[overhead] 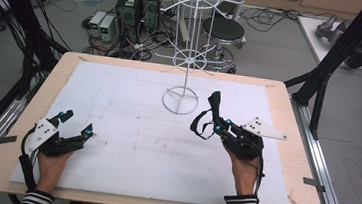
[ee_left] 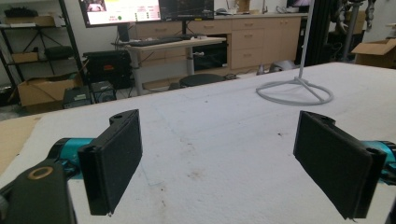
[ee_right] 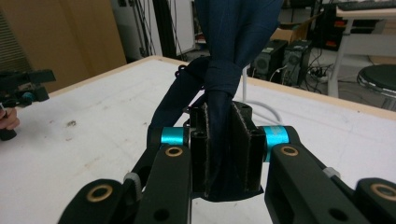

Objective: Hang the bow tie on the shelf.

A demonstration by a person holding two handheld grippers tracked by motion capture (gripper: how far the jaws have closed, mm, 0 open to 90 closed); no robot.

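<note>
The right tongs [overhead: 215, 127] are clamped tight on a dark blue piece of cloth [overhead: 212, 105]. In the right gripper view the cloth [ee_right: 223, 135] is squeezed between the two black jaws, rises out of them in a gathered bunch and passes out of the top of the picture; a folded loop of it hangs to one side of the jaws. In the high view the cloth stands up from the right tongs and a loop droops down toward the white mat [overhead: 135, 143], just beside the ring base of a white wire rack [overhead: 180, 101]. The rack stands upright on the mat toward the far side of the desk [overhead: 291, 158], with two wheels of spokes on its pole.

The left tongs [overhead: 77, 123] are spread wide with nothing between them, low over the near left part of the mat, well apart from the cloth and the rack. In the left gripper view both flat black pads [ee_left: 120, 158] face each other over bare mat [ee_left: 210, 140], and the rack's base [ee_left: 295, 92] lies beyond them.
</note>
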